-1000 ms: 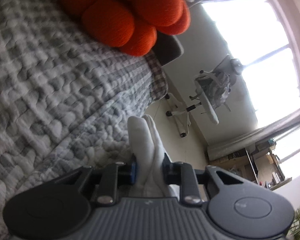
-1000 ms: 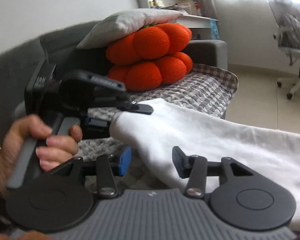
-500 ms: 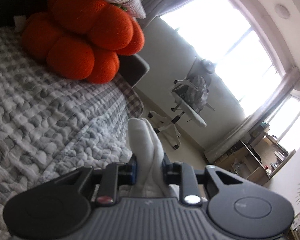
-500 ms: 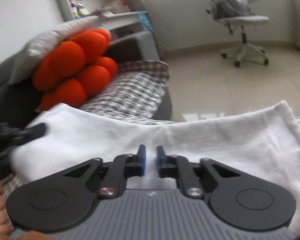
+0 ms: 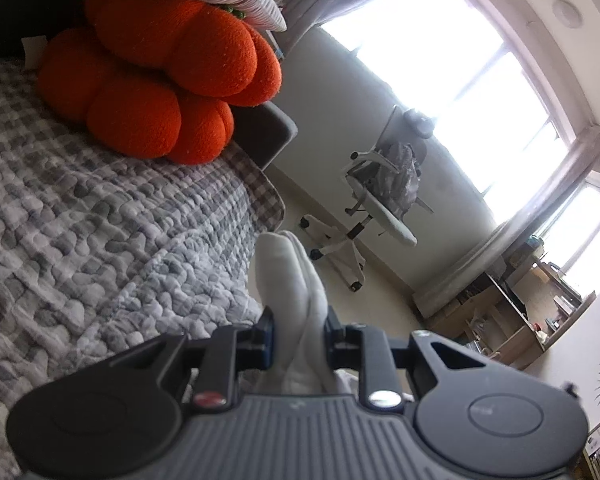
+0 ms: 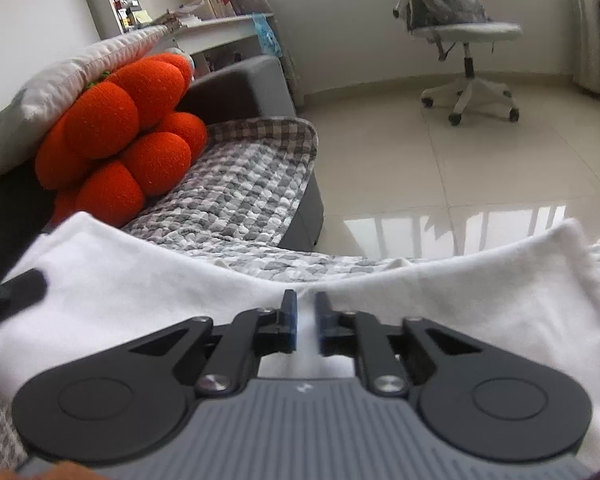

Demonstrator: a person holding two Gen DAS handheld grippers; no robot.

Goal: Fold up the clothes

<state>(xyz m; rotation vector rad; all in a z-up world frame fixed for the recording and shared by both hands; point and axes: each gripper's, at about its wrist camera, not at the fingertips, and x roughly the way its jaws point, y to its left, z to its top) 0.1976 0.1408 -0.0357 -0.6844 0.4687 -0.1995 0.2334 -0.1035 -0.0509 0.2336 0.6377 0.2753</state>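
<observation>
I am holding a white garment [image 6: 148, 304] stretched above the grey checked sofa cover [image 6: 244, 196], just in front of the orange pumpkin cushion [image 6: 128, 140] that sits at the cover's far end. My left gripper [image 5: 299, 334] is clamping a bunched fold of that garment [image 5: 288, 280] between its two pads, the cloth sticking up past the fingertips on the near side of the cushion [image 5: 160, 80]. My right gripper [image 6: 306, 322] is pinching the garment's upper edge near its middle; its jaws are opening slightly, with a thin strip of white cloth between the blue pads, which are touching it. A white pillow [image 6: 72, 80] is lying on top of the cushion, and an office chair [image 6: 460, 40] is standing well beyond it on the tiled floor [image 6: 420, 168].
</observation>
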